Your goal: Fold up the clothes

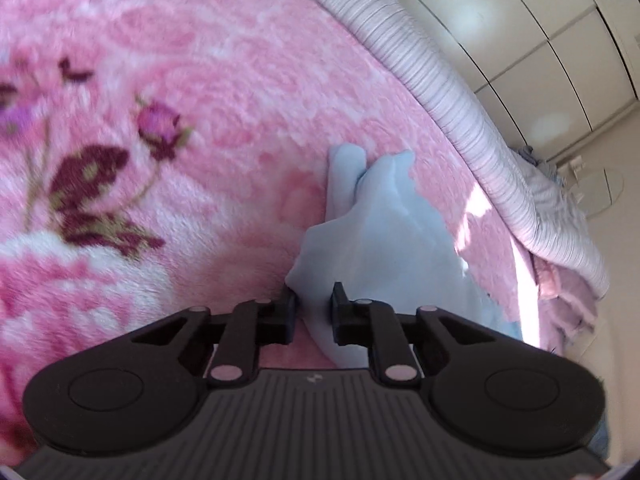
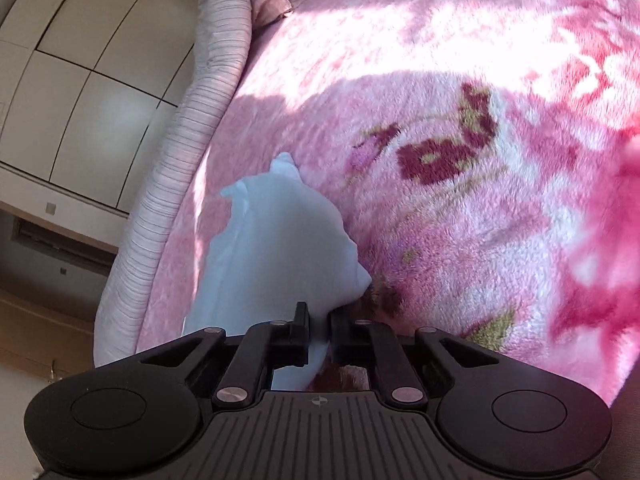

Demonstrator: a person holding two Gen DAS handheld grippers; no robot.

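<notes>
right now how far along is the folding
Early. Done: nothing looks neatly folded; the pale blue garment is bunched on the pink floral blanket. In hand: the left gripper and right gripper each have cloth between their fingers, seemingly pinched. Left: spreading it flat and making the folds. How much of the garment remains is hidden.

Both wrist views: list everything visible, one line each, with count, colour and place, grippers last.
garment: one, pale blue, bunched on the blanket, held at two points.
blanket: one, pink fleece with dark butterfly and flower print, covering the bed.
striped bedding: one, pinkish-white, rolled along the bed's edge.
cupboard doors: several, cream, beyond the bed.
left gripper: one, black, shut on the garment.
right gripper: one, black, shut on the garment.
</notes>
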